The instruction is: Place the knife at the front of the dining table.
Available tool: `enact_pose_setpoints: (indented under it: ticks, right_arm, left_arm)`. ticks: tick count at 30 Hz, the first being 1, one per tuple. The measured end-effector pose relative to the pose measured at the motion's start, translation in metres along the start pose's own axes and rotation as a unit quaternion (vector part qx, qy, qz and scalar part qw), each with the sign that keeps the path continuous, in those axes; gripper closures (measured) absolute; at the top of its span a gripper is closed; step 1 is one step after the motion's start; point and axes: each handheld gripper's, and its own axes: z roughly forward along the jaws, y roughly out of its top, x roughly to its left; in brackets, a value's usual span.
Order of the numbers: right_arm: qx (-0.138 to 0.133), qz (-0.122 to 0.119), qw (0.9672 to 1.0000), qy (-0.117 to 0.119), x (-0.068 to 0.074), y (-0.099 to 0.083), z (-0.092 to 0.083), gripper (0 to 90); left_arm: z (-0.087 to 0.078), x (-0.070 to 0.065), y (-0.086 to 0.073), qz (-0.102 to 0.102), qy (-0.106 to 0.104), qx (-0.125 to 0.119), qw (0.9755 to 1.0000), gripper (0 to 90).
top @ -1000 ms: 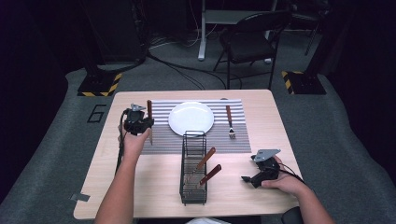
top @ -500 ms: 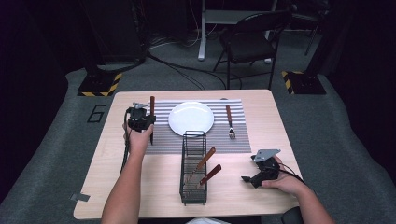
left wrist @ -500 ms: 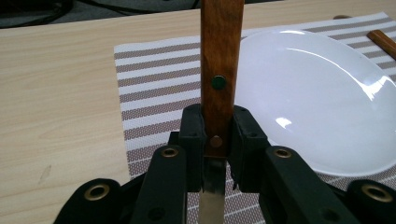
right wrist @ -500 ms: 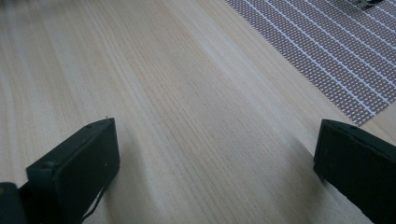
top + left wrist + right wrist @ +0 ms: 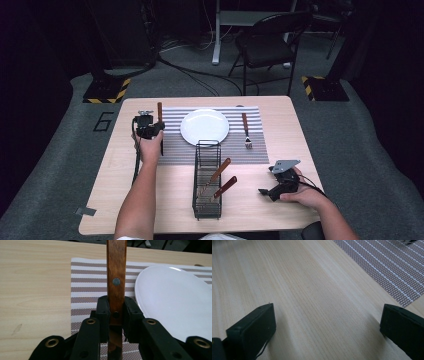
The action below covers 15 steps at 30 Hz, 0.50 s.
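The left gripper (image 5: 150, 127) sits over the left edge of the striped placemat (image 5: 175, 145), just left of the white plate (image 5: 205, 126). Its 2 jaws are clamped on a wooden-handled knife (image 5: 160, 131), pinching the brown handle (image 5: 116, 280) close to where the steel blade starts; the handle points away from the person and the blade runs back toward them, alongside the plate's left rim. In the left gripper view the handle (image 5: 116, 280) rises straight between the 2 pads, with a round rivet showing on it and the plate (image 5: 175, 302) just to its right on the placemat (image 5: 85, 287).

A wooden-handled fork (image 5: 245, 131) lies on the placemat to the right of the plate, tines toward the person. In front of the plate stands a black wire cutlery basket (image 5: 207, 180), with 2 more wooden-handled utensils (image 5: 220, 177) leaning in it.

The right gripper (image 5: 280, 182) rests low on the wooden table (image 5: 300, 125), well to the right of the basket and in front of the plate. Its jaws stand wide apart with nothing between them, bare table (image 5: 312, 302) showing in the gap.
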Motion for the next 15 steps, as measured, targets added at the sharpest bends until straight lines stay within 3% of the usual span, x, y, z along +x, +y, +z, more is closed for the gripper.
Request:
enact_pose_setpoints:
  ticks: [7,12,15]
  right_arm:
    - [0.000,0.001,1.0000,0.000,0.000,0.000,0.000,0.0]
    - [0.000,0.000,1.0000,0.000,0.000,0.000,0.000,0.0]
    - [0.000,0.000,1.0000,0.000,0.000,0.000,0.000,0.0]
  left_arm:
    - [0.012,-0.003,-0.005,-0.003,0.001,-0.003,1.0000,77.0]
    - [0.018,-0.001,-0.006,-0.017,0.001,0.000,0.9999,77.0]
    - [0.026,0.000,-0.003,-0.024,0.002,0.017,0.9996,77.0]
